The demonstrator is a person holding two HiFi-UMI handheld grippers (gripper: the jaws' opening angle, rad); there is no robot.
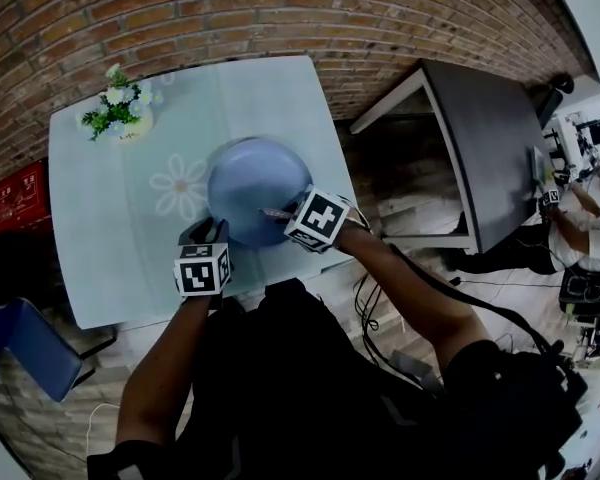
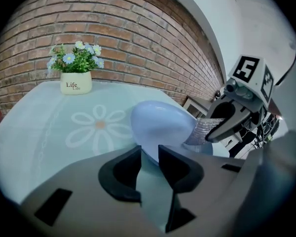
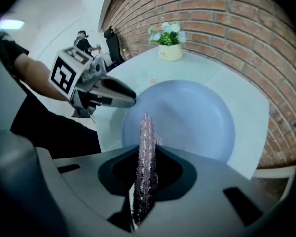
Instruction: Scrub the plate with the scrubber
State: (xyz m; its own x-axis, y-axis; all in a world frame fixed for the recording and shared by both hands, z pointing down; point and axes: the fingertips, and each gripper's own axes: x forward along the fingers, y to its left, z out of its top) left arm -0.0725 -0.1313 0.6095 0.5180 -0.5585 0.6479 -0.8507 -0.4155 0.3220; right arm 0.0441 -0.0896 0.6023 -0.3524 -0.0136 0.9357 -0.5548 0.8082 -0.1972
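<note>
Pinching a flat, silvery mesh scrubber edge-on, the right tongs were closed on it at the near rim of the blue plate, and the pad's free end poked out over the dish. The left tongs stood nearly together at the plate's near-left rim, which ran into the narrow gap between them, so they appeared to be clamping the plate. The plate lay toward the near middle of the pale, cloth-covered surface, just beside a printed daisy. It was well apart from a small pot of flowers at the far corner by the brick wall.

Scrubbing seemed about to start or barely under way; whether the mesh touched the plate could not be told. To do it well, the broad face of the pad, not its thin edge, would need to lie against the dish, so the right wrist should roll over first. Light, overlapping circles from centre to rim would cover the whole dish, while the left grip braced the plate against sliding. Pressing hard near the unheld rim could tip or skid it.
</note>
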